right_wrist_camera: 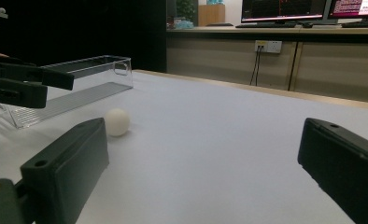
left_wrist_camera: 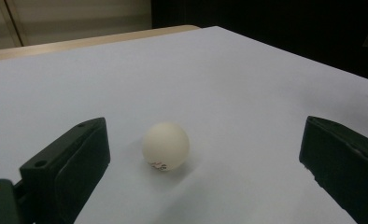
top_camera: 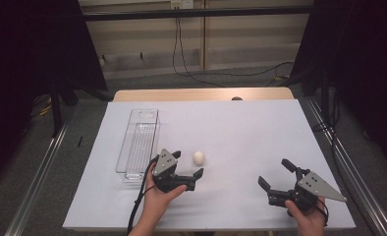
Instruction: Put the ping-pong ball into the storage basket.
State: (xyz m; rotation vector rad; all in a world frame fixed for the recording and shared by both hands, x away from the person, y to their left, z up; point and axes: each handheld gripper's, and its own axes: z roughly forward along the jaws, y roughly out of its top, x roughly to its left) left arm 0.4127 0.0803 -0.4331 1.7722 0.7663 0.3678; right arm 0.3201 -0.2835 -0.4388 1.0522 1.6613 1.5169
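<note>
ball: small white ball [top_camera: 198, 157] is sitting loose on the white table cover [top_camera: 240, 128], just right of the clear bin [top_camera: 138, 142]; nothing is touching it
left gripper: left gripper [top_camera: 187, 169] is hovering right at the ball with jaws spread wide; in the left gripper view the ball [left_wrist_camera: 166, 146] is lying between and just ahead of them, likely lining up for a pinch
right gripper: right gripper [top_camera: 275, 173] is resting well apart at the near right, jaws gaping, holding nothing; looks to be idling
bin: long, empty, probably the drop target
writing: small reddish print low on the ball, too blurred to read; monitors behind in the right gripper view are showing illegible text
</note>
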